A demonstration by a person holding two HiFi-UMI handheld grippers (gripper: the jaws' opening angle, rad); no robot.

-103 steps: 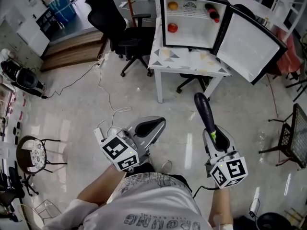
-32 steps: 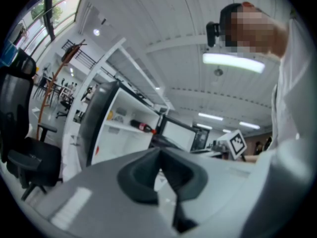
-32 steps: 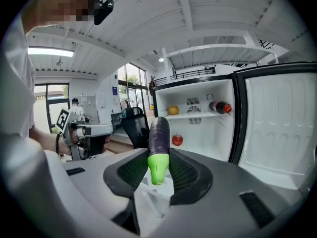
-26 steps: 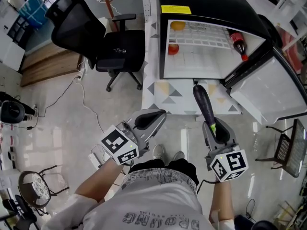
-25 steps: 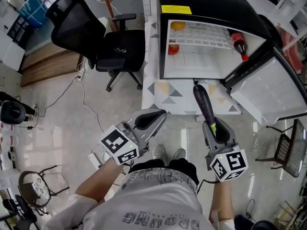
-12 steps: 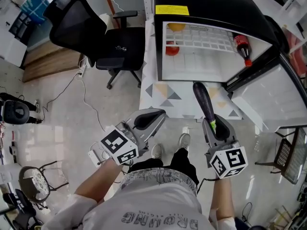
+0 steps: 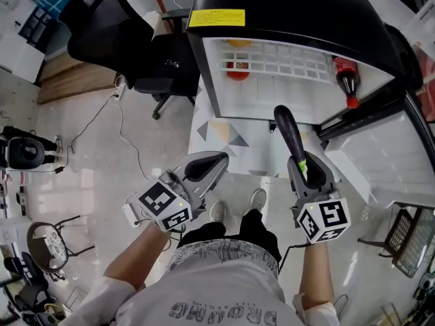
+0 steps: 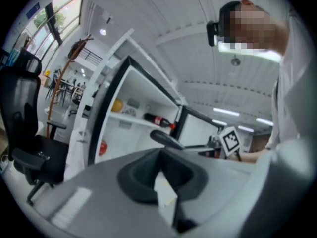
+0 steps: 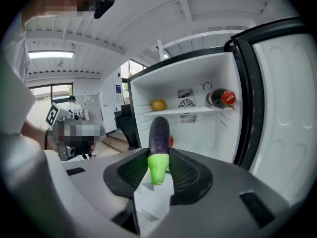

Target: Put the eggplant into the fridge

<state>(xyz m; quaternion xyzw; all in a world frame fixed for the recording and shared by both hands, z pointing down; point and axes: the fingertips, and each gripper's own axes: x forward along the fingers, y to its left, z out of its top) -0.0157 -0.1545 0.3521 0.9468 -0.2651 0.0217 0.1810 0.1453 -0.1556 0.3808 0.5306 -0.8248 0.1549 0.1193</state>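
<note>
There are two grippers, one eggplant, and one fridge [image 7: 292,9] with its single door [image 7: 387,148] swung open to the right. The fridge stands on one small table with a triangle-patterned top [image 7: 224,138]. One black office chair [image 7: 129,39] stands to the left of it.

The eggplant [image 7: 289,131] is in the right gripper [image 7: 304,168]. In the right gripper view the two dark pads clamp its green stem end from both sides. The purple body [image 9: 159,133] sticks out ahead of the jaws, aimed at the open compartment. It is held in the air in front of the opening, above the table's near edge.

The left gripper [image 7: 211,163] hangs beside it to the left, well apart from the eggplant. In the left gripper view its jaws stand pressed together with nothing between them.

Inside the fridge lie three things. On the upper wire shelf [image 7: 285,63] an orange-yellow fruit [image 9: 159,104] sits at the left and a dark red-capped bottle [image 9: 220,97] lies on its side at the right. A single red fruit [image 7: 238,70] sits below the shelf at the left.
</note>
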